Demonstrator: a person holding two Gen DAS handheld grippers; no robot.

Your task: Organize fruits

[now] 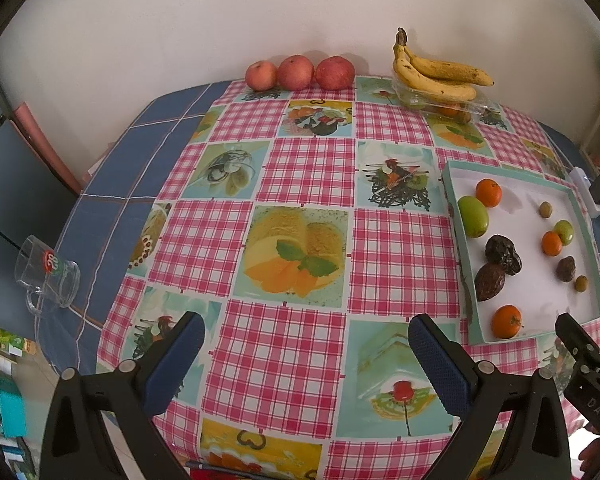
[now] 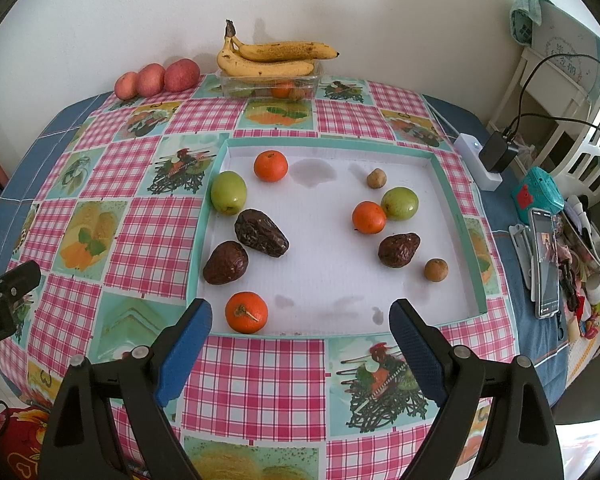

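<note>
Three apples (image 2: 156, 79) sit at the back left, two bananas (image 2: 272, 58) top a clear tub (image 2: 236, 87); its contents are hard to make out. The tray (image 2: 320, 146) holds three oranges (image 2: 271, 165), two green fruits (image 2: 228, 192), three dark wrinkled fruits (image 2: 261, 233) and two small brown ones (image 2: 376, 179). Only the left view shows a glass mug (image 1: 48, 276); only the right shows a phone (image 2: 545, 264). Left gripper (image 1: 304, 350) and right gripper (image 2: 300, 334) both hang spread, empty.

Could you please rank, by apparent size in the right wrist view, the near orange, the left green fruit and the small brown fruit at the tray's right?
1. Near orange and left green fruit: alike.
2. Small brown fruit.
</note>
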